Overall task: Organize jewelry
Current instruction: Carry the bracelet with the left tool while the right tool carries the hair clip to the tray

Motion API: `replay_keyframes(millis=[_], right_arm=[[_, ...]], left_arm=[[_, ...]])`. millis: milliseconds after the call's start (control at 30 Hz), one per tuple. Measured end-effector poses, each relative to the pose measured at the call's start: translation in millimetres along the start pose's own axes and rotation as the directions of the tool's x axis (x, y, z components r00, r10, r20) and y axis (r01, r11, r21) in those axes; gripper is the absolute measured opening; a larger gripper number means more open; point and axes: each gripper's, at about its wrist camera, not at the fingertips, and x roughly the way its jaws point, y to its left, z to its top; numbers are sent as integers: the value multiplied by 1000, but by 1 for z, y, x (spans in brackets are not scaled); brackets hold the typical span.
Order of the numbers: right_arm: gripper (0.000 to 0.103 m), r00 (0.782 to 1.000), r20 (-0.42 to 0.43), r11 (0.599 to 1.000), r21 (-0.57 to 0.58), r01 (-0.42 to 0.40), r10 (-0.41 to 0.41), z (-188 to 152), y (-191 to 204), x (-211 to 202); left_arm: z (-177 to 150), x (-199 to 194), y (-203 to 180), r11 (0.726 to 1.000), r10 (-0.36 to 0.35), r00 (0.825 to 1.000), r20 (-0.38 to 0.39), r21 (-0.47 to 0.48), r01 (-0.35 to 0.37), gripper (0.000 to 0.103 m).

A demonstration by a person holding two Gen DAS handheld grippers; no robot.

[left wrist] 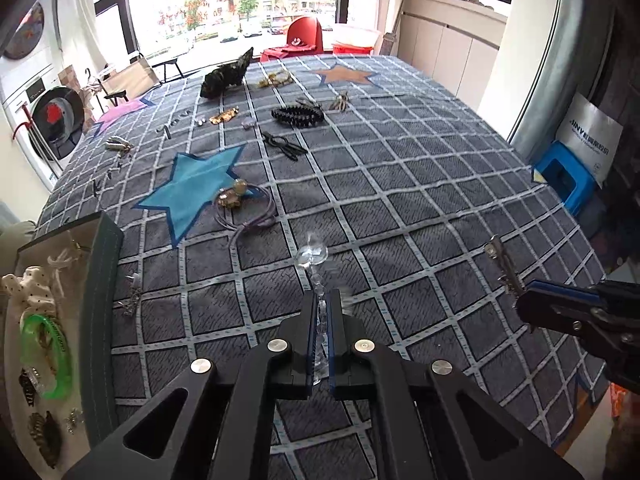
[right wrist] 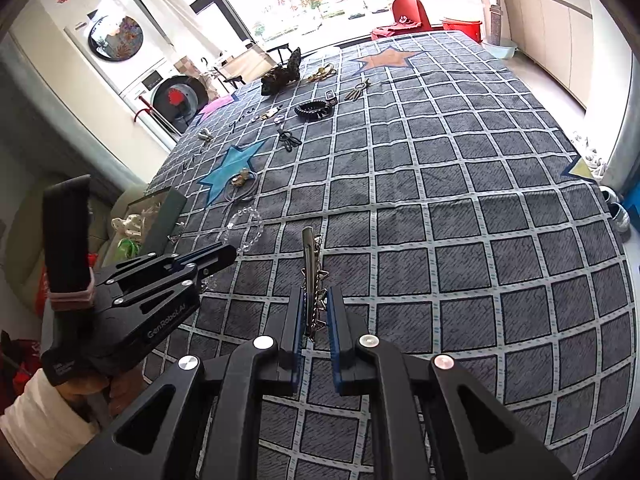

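My left gripper [left wrist: 320, 300] is shut on a clear crystal bead bracelet [left wrist: 314, 258], held just above the checked blanket; the bracelet also shows in the right wrist view [right wrist: 246, 226]. My right gripper [right wrist: 314, 294] is shut on a silver metal hair clip [right wrist: 310, 264] with a dangling chain; the clip also shows in the left wrist view [left wrist: 502, 266]. An open jewelry box [left wrist: 44, 320] stands at the left edge, holding a green bangle [left wrist: 56, 354], brown clips and a white dotted scrunchie.
Loose pieces lie on the blanket [left wrist: 400, 200]: a purple hair tie with gold charm [left wrist: 240, 204], black hair ties [left wrist: 284, 144], a black spiral band [left wrist: 298, 114], a black bow clip [left wrist: 226, 74], gold pieces [left wrist: 224, 116]. A blue stool [left wrist: 564, 178] stands off the right edge.
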Motion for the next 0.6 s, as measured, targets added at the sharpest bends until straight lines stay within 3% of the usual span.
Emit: replay_keyframes(millis=[333, 600], right_arm=[[12, 999, 11, 998, -49, -30, 30, 5, 32, -6], [12, 997, -8, 989, -127, -73, 73, 7, 79, 1]], left_arm=[[-6, -58, 28, 999, -1, 994, 111, -53, 7, 6], [-28, -102, 79, 988, 62, 984, 166, -150, -37, 6]])
